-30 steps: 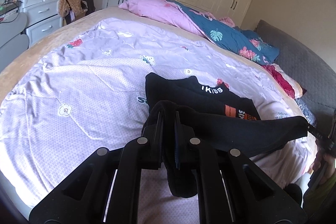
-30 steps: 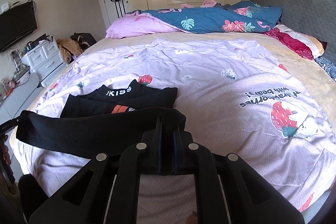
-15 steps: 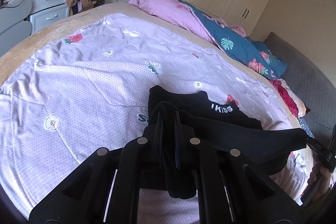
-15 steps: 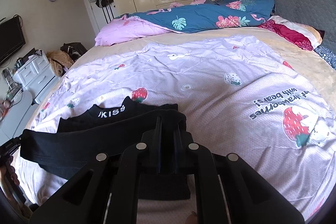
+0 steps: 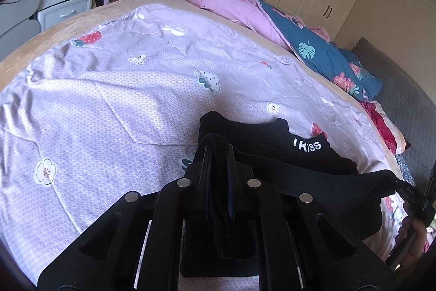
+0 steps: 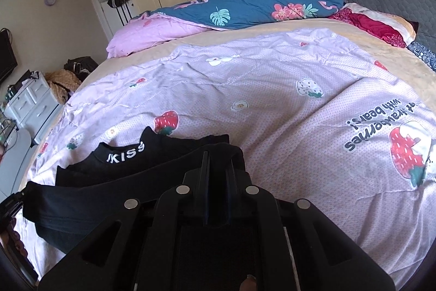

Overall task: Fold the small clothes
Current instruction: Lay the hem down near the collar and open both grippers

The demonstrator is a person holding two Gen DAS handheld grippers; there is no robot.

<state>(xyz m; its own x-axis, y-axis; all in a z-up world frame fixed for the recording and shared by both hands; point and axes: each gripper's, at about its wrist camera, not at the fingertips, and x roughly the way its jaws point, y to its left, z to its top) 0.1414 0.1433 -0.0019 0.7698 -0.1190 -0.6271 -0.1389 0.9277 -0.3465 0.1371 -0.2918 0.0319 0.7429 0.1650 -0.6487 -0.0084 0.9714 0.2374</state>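
My left tongs (image 5: 218,152) and right tongs (image 6: 218,157) each pinch a hem corner of the small black cotton top (image 5: 272,135), low centre of frame on the lilac strawberry-print bedspread (image 5: 109,100), stretching the edge taut so the fold lands straight.

I see a black top (image 5: 272,138) with white "KISS" lettering on its collar lying on the lilac quilt. Its lower hem is lifted and stretched taut as a dark band from nine to three o'clock, above the flat part.
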